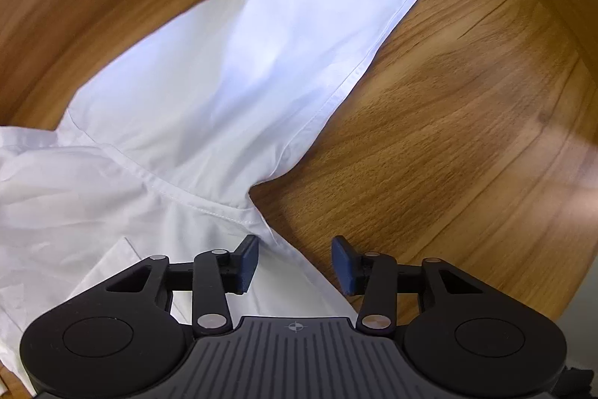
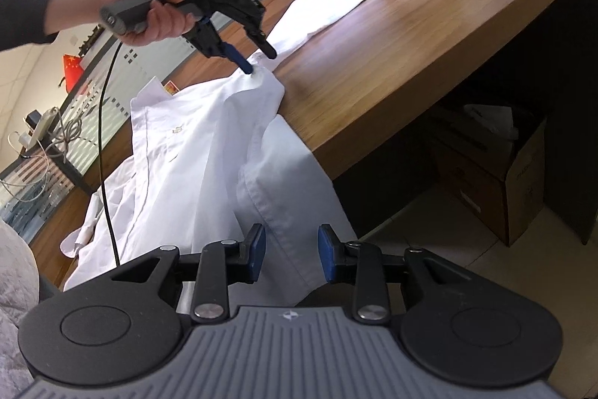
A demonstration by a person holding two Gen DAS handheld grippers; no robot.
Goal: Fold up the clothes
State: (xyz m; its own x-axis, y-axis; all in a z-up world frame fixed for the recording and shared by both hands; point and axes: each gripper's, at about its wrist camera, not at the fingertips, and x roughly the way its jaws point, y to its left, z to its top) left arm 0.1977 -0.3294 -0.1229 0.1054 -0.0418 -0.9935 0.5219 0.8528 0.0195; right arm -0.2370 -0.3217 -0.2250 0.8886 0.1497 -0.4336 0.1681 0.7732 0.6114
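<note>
White shirt (image 2: 194,144) spread on wooden desk (image 2: 429,55), hem hanging over desk edge. Left gripper (image 1: 295,262) points down at armpit seam, jaws partly apart, cloth between, not pinched. Right gripper (image 2: 291,255) partly apart around hanging hem, pads clear. Cardboard box (image 2: 497,171) under desk.

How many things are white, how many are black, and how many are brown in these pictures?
White: 1, the white cotton shirt
Black: 2, the left gripper and the right gripper, both black with blue pads
Brown: 2, the brown wooden desk and the brown cardboard box
Total: 5
</note>
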